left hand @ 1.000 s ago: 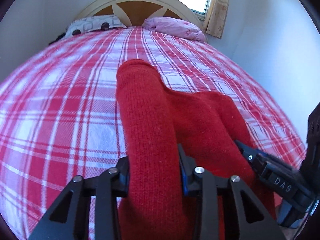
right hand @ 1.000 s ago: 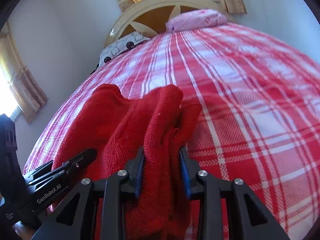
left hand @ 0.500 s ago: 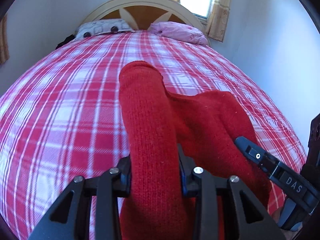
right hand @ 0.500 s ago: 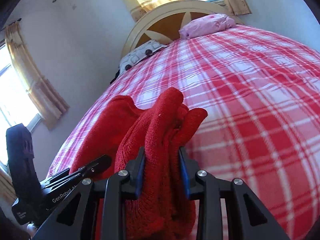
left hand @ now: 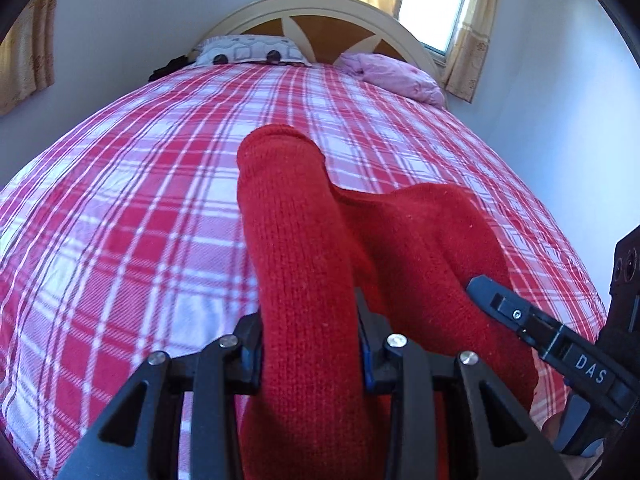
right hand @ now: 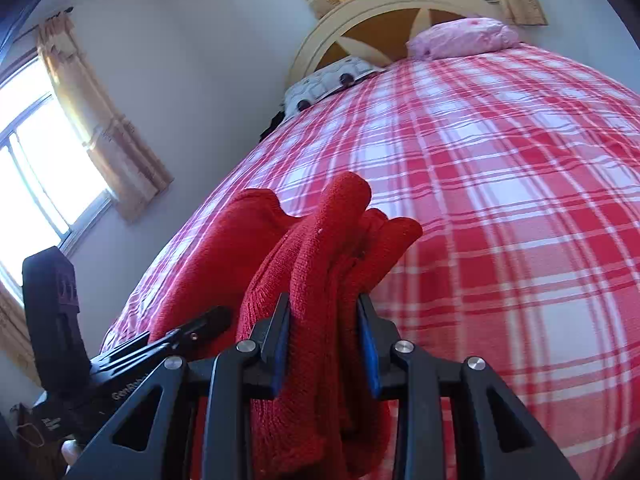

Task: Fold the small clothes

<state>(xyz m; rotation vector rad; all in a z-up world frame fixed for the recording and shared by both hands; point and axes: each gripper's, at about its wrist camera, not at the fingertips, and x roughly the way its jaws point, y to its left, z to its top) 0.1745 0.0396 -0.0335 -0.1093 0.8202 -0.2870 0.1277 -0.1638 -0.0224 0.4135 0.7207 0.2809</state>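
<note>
"DAS" is read on the right gripper (left hand: 592, 372), "GenRo…" on the left gripper (right hand: 124, 392). The red knit (left hand: 304, 280) is pinched by both sets of jaws near the bed's (left hand: 120, 220) foot edge, its long axis pointed toward the headboard (left hand: 320, 12).

Both wrist cameras sat close behind their jaws, facing the far headboard (left hand: 320, 8); both views shared the bed (right hand: 500, 200).

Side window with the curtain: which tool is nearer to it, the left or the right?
Left. The left tool lies on the window's side of the right tool, toward the side window; the right tool is farther off. Both grip the red sweater.
</note>
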